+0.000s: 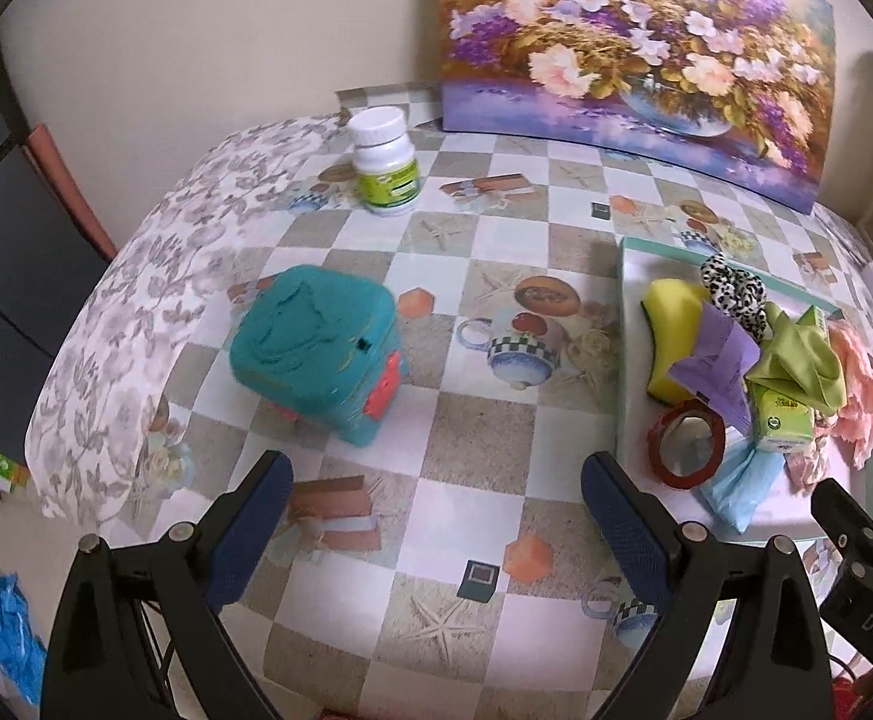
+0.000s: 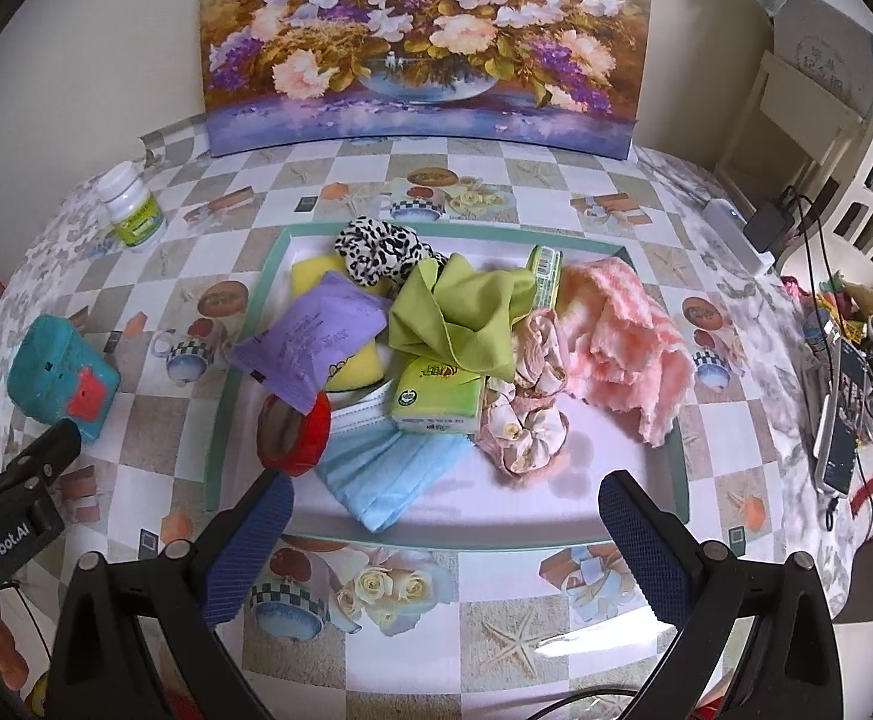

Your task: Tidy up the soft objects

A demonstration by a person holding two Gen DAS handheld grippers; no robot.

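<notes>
A teal-rimmed white tray [image 2: 244, 324] [image 1: 628, 360] holds a pile of soft things: a green cloth [image 2: 466, 315] [image 1: 802, 366], a pink towel [image 2: 622, 330], a blue face mask [image 2: 388, 474], a leopard scrunchie [image 2: 376, 246], a floral scrunchie [image 2: 526, 420], a yellow sponge [image 1: 664, 324], a purple packet [image 2: 310, 342] and a green tissue pack [image 2: 436, 402]. A teal soft cube [image 1: 316, 354] [image 2: 58, 378] lies on the table left of the tray. My left gripper [image 1: 436, 498] is open, near the cube. My right gripper [image 2: 445, 516] is open over the tray's front edge.
A red tape roll [image 2: 292, 426] leans in the tray. A white pill bottle [image 1: 382, 162] stands at the back left. A flower painting [image 2: 424, 42] leans on the wall. Phones and cables [image 2: 844, 408] clutter the table's right edge. The left gripper's body [image 2: 10, 504] shows at the right view's left edge.
</notes>
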